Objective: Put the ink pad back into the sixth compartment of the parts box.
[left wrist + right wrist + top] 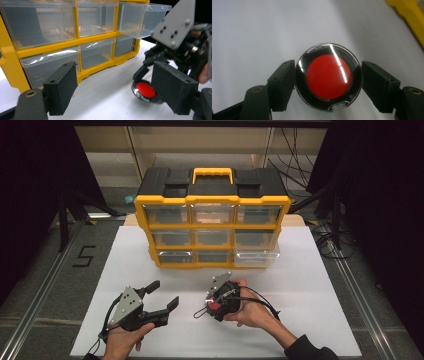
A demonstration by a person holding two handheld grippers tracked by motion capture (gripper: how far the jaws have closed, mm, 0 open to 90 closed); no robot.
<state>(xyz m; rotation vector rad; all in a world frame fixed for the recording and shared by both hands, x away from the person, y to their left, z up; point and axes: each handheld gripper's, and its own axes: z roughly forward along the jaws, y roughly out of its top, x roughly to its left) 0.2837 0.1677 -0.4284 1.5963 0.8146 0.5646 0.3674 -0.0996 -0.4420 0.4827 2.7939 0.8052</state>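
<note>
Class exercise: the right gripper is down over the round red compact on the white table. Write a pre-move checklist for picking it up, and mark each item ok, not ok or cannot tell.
1. Red compact centred between the right gripper jaws: ok.
2. Pads pressing on the compact's rim: not ok; the left pad looks at the rim, the right one shows a gap.
3. Compact lying flat on the white table: ok, as far as the left gripper view shows.
4. Left gripper apart from the compact, jaws open: ok.
5. A drawer ready to take it: the clear bottom-right drawer of the yellow organiser stands pulled out; ok.
6. That drawer empty: cannot tell.
</note>
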